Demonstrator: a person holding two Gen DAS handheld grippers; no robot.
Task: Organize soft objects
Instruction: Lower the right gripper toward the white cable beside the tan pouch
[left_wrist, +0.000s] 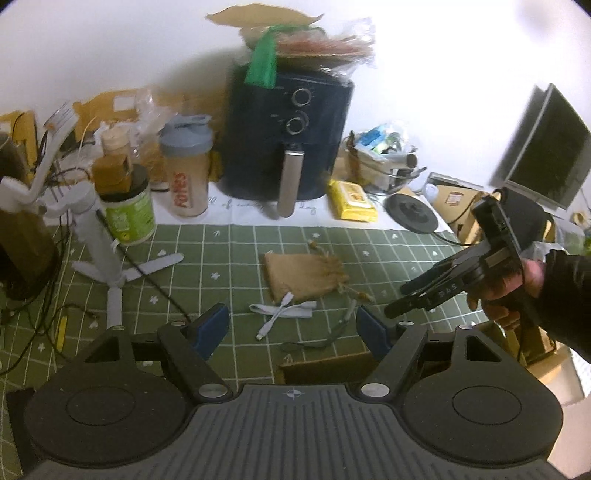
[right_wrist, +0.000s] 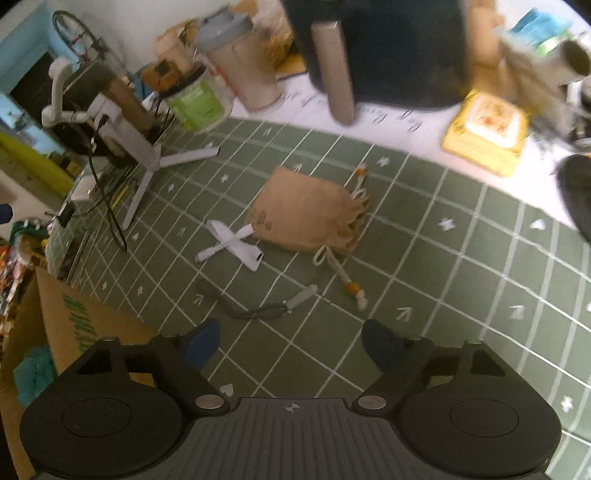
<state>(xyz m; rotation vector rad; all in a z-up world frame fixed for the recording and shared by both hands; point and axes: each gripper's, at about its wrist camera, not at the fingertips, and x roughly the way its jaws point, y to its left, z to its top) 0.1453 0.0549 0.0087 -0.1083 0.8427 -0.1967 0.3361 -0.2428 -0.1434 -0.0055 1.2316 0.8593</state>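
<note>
A tan burlap drawstring pouch (left_wrist: 301, 275) lies flat on the green grid mat (left_wrist: 221, 258); it also shows in the right wrist view (right_wrist: 306, 212). A short white cable (left_wrist: 282, 314) lies crossed just in front of it, also in the right wrist view (right_wrist: 232, 243). A grey wrist strap (left_wrist: 321, 339) lies nearer, also in the right wrist view (right_wrist: 266, 308). My left gripper (left_wrist: 293, 332) is open and empty, above the near mat. My right gripper (right_wrist: 291, 345) is open and empty; in the left wrist view it (left_wrist: 406, 299) hovers right of the pouch.
A dark air fryer (left_wrist: 288, 136), shaker bottle (left_wrist: 188, 170), green-label jar (left_wrist: 129, 214) and yellow wipes pack (left_wrist: 351, 201) line the back. A white tripod (left_wrist: 107, 251) with cables stands left. A cardboard box (right_wrist: 66, 332) sits at the mat's near edge. A monitor (left_wrist: 546, 147) stands right.
</note>
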